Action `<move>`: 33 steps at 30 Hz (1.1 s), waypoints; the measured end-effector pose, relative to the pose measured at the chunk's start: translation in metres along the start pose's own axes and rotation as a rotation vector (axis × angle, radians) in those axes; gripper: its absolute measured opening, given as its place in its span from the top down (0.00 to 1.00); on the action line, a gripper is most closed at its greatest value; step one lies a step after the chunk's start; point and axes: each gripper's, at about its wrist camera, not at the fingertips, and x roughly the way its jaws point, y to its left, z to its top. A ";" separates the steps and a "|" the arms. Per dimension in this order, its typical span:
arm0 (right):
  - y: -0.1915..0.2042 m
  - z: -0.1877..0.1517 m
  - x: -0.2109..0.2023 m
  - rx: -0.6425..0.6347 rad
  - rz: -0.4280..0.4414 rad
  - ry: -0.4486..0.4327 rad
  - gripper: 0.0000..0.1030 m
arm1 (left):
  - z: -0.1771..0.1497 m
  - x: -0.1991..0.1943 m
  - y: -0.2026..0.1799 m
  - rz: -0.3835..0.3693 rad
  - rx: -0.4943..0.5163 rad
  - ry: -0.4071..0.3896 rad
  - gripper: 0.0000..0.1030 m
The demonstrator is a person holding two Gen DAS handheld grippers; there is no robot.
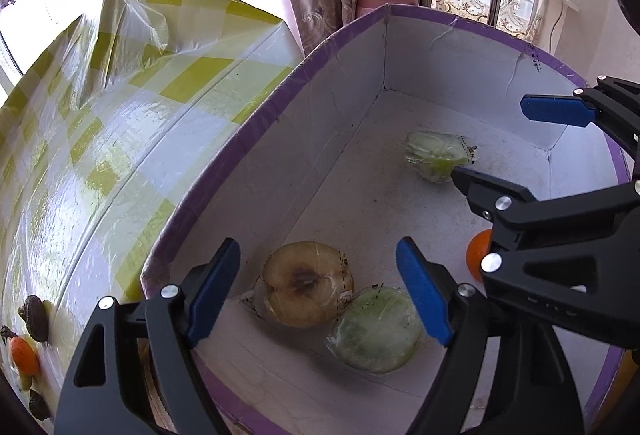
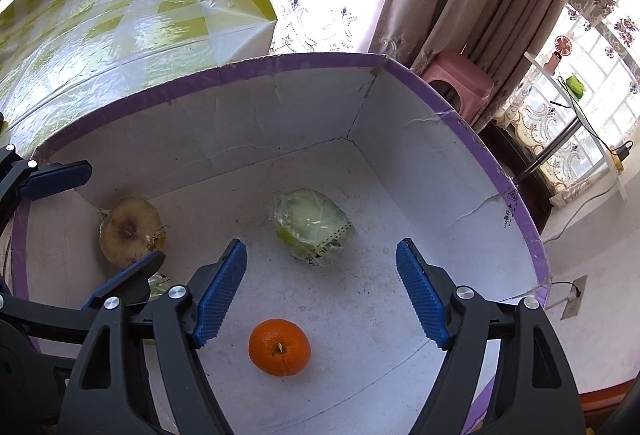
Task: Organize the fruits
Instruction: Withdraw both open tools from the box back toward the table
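Both hand-held grippers, left point(image 1: 320, 291) and right point(image 2: 322, 295), hang spread and empty over the white box point(image 2: 400, 163). Inside lie an orange point(image 2: 279, 347), a brownish wrapped fruit point(image 1: 308, 283) and two green wrapped ones.

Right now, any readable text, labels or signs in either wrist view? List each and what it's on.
Nothing reads cleanly.
Box rim, right wrist view: small black printed symbols and characters, too small to read.
Wrapped green fruit: label with printed marks, blurred.
Box rim, left wrist view: dark dashed print, illegible.
Wrapped brown fruit: dotted edge marks only, no words.
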 end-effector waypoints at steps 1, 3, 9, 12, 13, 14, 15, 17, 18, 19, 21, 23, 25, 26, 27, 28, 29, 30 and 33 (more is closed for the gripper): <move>-0.001 0.000 -0.001 0.006 0.004 -0.005 0.24 | 0.000 -0.002 0.001 0.000 -0.004 -0.007 0.22; -0.004 0.000 -0.003 0.021 0.016 -0.021 0.21 | -0.001 -0.006 0.002 0.001 -0.016 -0.025 0.22; -0.013 0.000 -0.010 0.075 0.056 -0.054 0.15 | -0.004 -0.026 0.009 0.007 -0.061 -0.087 0.15; -0.018 0.000 -0.013 0.098 0.078 -0.062 0.15 | -0.006 -0.035 0.013 0.006 -0.079 -0.112 0.14; -0.019 0.000 -0.012 0.098 0.083 -0.053 0.15 | -0.006 -0.038 0.016 0.003 -0.092 -0.119 0.13; -0.018 0.000 -0.011 0.089 0.092 -0.043 0.15 | -0.007 -0.042 0.020 -0.001 -0.113 -0.130 0.13; -0.017 0.000 -0.011 0.081 0.093 -0.040 0.15 | -0.007 -0.047 0.026 -0.006 -0.138 -0.141 0.13; -0.014 0.000 -0.014 0.072 0.097 -0.045 0.15 | -0.010 -0.058 0.038 -0.010 -0.189 -0.165 0.13; -0.014 0.001 -0.016 0.073 0.108 -0.049 0.15 | -0.013 -0.063 0.045 -0.012 -0.216 -0.177 0.13; -0.013 0.002 -0.020 0.076 0.116 -0.058 0.15 | -0.016 -0.068 0.052 -0.012 -0.242 -0.188 0.13; -0.012 0.004 -0.029 0.079 0.125 -0.088 0.15 | -0.023 -0.079 0.065 -0.003 -0.291 -0.211 0.13; -0.009 0.007 -0.039 0.087 0.147 -0.116 0.15 | -0.032 -0.091 0.080 0.006 -0.339 -0.238 0.13; -0.004 0.009 -0.049 0.104 0.201 -0.143 0.15 | -0.042 -0.104 0.094 0.027 -0.384 -0.263 0.13; 0.001 0.010 -0.054 0.107 0.226 -0.159 0.15 | -0.048 -0.111 0.101 0.044 -0.401 -0.276 0.13; 0.007 0.011 -0.059 0.104 0.245 -0.174 0.15 | -0.054 -0.116 0.108 0.063 -0.421 -0.284 0.13; 0.014 0.013 -0.064 0.101 0.258 -0.189 0.15 | -0.060 -0.122 0.116 0.078 -0.441 -0.292 0.13; 0.022 0.014 -0.069 0.096 0.272 -0.205 0.15 | -0.066 -0.126 0.124 0.090 -0.460 -0.297 0.13; 0.030 0.015 -0.074 0.090 0.291 -0.219 0.15 | -0.073 -0.132 0.133 0.102 -0.479 -0.299 0.13; 0.055 0.017 -0.086 0.078 0.351 -0.247 0.15 | -0.090 -0.144 0.156 0.148 -0.526 -0.300 0.13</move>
